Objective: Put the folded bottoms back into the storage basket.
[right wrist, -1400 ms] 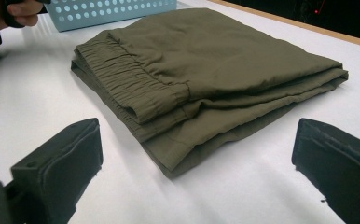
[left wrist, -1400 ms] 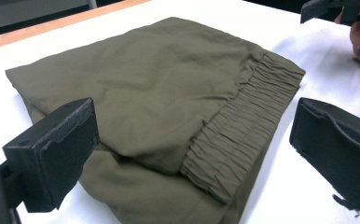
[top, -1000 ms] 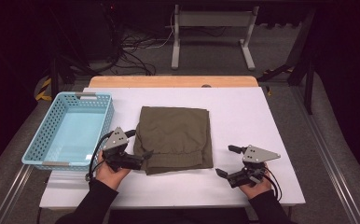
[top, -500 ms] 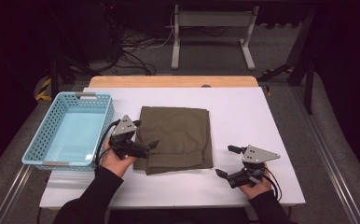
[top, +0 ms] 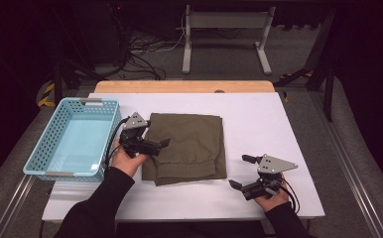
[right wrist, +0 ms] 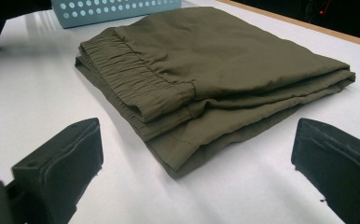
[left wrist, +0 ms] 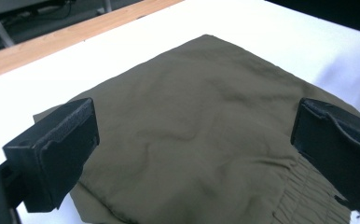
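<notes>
A folded olive-green garment (top: 189, 146) with an elastic waistband lies in the middle of the white table (top: 259, 114). My left gripper (top: 156, 138) is at the garment's left edge, open, its jaws spread just above the cloth (left wrist: 201, 116) with nothing between them. My right gripper (top: 241, 171) rests near the table's front right, open, a short way right of the garment. In the right gripper view the garment (right wrist: 206, 60) lies ahead with its waistband and stacked folded edges facing the jaws, which hold nothing.
A light-blue perforated basket (top: 35, 158) stands empty on the table's left side, beside the left hand; its wall (right wrist: 117, 7) also shows in the right gripper view. A wooden strip (top: 179, 87) runs along the far edge. Bare white table lies right of the garment.
My left gripper has moved away from the table's front edge and slightly right, along the garment's left edge and onto the cloth. The right gripper and the garment have stayed put.
</notes>
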A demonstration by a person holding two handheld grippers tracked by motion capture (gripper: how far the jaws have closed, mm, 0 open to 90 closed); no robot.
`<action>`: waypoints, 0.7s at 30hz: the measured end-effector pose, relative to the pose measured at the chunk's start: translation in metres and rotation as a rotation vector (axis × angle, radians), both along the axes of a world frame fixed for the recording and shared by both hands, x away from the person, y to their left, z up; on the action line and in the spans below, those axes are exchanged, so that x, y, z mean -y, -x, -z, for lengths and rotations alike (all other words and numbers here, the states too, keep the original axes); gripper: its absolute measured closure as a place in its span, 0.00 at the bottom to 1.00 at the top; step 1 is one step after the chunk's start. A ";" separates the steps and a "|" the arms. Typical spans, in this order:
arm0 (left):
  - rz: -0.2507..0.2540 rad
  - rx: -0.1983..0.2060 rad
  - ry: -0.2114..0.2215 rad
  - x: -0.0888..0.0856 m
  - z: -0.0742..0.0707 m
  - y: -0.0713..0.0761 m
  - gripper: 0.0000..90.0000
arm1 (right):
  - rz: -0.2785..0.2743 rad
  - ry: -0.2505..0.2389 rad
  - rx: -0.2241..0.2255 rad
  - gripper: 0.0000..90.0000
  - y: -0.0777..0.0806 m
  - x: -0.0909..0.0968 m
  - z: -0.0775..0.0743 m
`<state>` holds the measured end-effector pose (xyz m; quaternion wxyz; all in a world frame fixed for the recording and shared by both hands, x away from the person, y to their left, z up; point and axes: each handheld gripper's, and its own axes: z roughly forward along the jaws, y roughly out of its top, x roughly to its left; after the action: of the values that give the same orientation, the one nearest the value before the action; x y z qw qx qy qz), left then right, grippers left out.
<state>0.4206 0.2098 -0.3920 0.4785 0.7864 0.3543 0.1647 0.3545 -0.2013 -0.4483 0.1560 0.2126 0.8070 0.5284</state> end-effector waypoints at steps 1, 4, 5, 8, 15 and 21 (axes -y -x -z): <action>-0.009 -0.008 0.009 0.000 0.001 -0.002 0.02 | 0.000 0.000 0.000 0.03 0.000 0.000 0.000; -0.031 -0.019 0.014 -0.002 0.002 -0.008 0.03 | -0.001 0.000 -0.001 0.03 0.000 0.000 0.000; -0.048 -0.027 0.015 -0.003 0.003 -0.012 0.03 | -0.002 0.000 -0.001 0.03 0.000 0.000 0.000; -0.059 -0.028 0.006 -0.003 0.004 -0.016 0.03 | -0.003 0.000 -0.001 0.03 0.000 0.000 0.000; -0.094 -0.042 -0.011 -0.001 0.006 -0.028 0.03 | -0.005 0.001 -0.002 0.03 0.000 0.000 0.000; -0.106 -0.064 -0.014 0.000 0.008 -0.038 0.04 | -0.008 0.000 -0.003 0.03 0.000 0.000 0.000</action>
<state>0.4583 0.2099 -0.3998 0.4520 0.7746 0.4095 0.1673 0.3546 -0.2010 -0.4484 0.1527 0.2102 0.8079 0.5289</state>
